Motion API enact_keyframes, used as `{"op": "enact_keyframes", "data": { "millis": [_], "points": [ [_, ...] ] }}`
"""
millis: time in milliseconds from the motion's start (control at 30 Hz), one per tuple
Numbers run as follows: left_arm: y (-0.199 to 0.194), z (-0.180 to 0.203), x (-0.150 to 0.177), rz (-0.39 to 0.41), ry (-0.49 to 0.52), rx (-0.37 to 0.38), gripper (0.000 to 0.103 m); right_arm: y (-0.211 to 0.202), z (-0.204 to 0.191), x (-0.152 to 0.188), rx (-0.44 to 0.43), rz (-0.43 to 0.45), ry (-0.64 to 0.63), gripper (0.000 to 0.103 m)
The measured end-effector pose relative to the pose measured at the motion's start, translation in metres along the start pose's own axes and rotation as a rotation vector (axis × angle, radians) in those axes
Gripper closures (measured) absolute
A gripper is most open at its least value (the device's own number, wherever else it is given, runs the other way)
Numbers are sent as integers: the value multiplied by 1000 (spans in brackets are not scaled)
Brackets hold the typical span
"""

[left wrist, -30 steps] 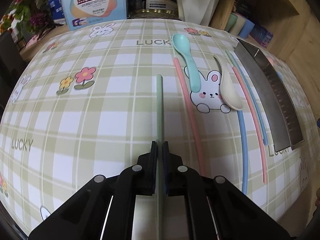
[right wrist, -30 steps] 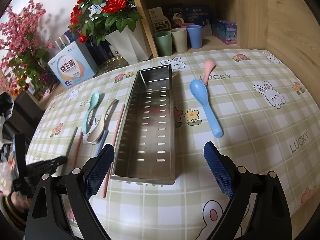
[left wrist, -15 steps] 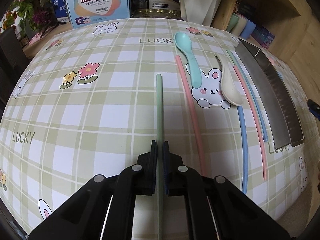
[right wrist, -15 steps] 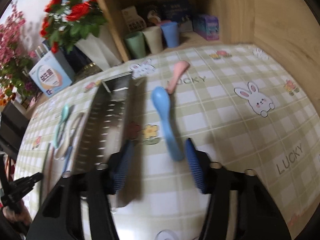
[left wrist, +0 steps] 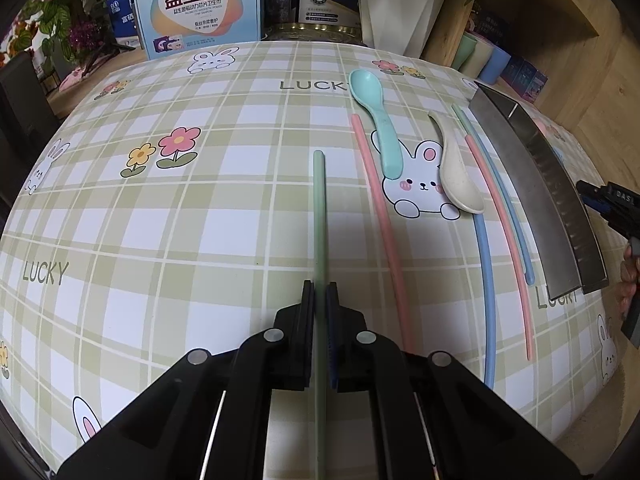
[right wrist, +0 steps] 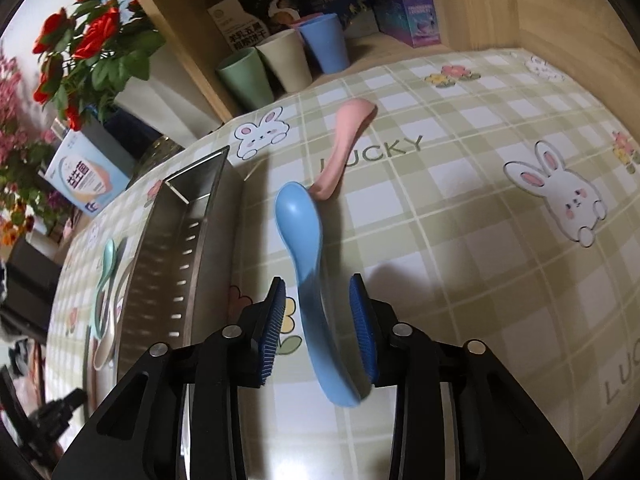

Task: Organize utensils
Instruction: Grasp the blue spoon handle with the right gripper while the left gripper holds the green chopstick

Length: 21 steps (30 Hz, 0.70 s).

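My left gripper (left wrist: pixel 319 292) is shut on a green chopstick (left wrist: pixel 319 208) that points away over the checked tablecloth. To its right lie a pink chopstick (left wrist: pixel 378 216), a teal spoon (left wrist: pixel 378 120), a cream spoon (left wrist: pixel 456 168), and blue (left wrist: pixel 486 280) and pink (left wrist: pixel 500 220) chopsticks beside the steel perforated tray (left wrist: pixel 536 188). My right gripper (right wrist: pixel 320 304) is open, its blue pads on either side of the handle of a blue spoon (right wrist: pixel 304 248) without touching it. A pink spoon (right wrist: pixel 346 136) lies beyond it. The tray (right wrist: pixel 176 264) stands to the left.
Green, cream and blue cups (right wrist: pixel 280 64) and boxes stand in a wooden shelf at the back right. A white vase with red flowers (right wrist: pixel 92 52) and a probiotic box (left wrist: pixel 196 4) stand behind the table. The table's edge runs close in front.
My right gripper has swung right from the tray and come down around the blue spoon's handle, with its jaws narrowed. My left gripper has kept hold of the green chopstick and moved slightly.
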<state>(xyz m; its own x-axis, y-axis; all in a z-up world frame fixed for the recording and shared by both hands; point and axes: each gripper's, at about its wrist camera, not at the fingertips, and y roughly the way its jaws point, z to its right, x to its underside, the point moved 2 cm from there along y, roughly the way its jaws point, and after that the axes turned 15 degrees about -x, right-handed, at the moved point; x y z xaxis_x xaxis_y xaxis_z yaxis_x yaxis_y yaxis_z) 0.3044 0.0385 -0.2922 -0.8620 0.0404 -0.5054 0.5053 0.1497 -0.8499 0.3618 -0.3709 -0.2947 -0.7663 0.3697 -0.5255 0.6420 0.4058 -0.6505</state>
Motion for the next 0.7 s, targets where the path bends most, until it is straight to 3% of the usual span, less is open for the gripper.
{"op": "enact_keyframes", "data": {
  "millis": [100,167,200,500,700],
  "points": [
    [1,0,0,3,1,2,97,8,0,1,-19,-14,23,78],
    [1,0,0,3,1,2,97,11,-1,5,-40,-22,41,94],
    [1,-1,0,4,1,2,97,13,-1,6,-50,-29,47,95],
    [0,0,1,9,0,-8,97,9,-12,21,-38,-25,3,96],
    [0,0,2,14,-3,-8,97,-2,-1,33,-87,7,121,96]
  ]
}}
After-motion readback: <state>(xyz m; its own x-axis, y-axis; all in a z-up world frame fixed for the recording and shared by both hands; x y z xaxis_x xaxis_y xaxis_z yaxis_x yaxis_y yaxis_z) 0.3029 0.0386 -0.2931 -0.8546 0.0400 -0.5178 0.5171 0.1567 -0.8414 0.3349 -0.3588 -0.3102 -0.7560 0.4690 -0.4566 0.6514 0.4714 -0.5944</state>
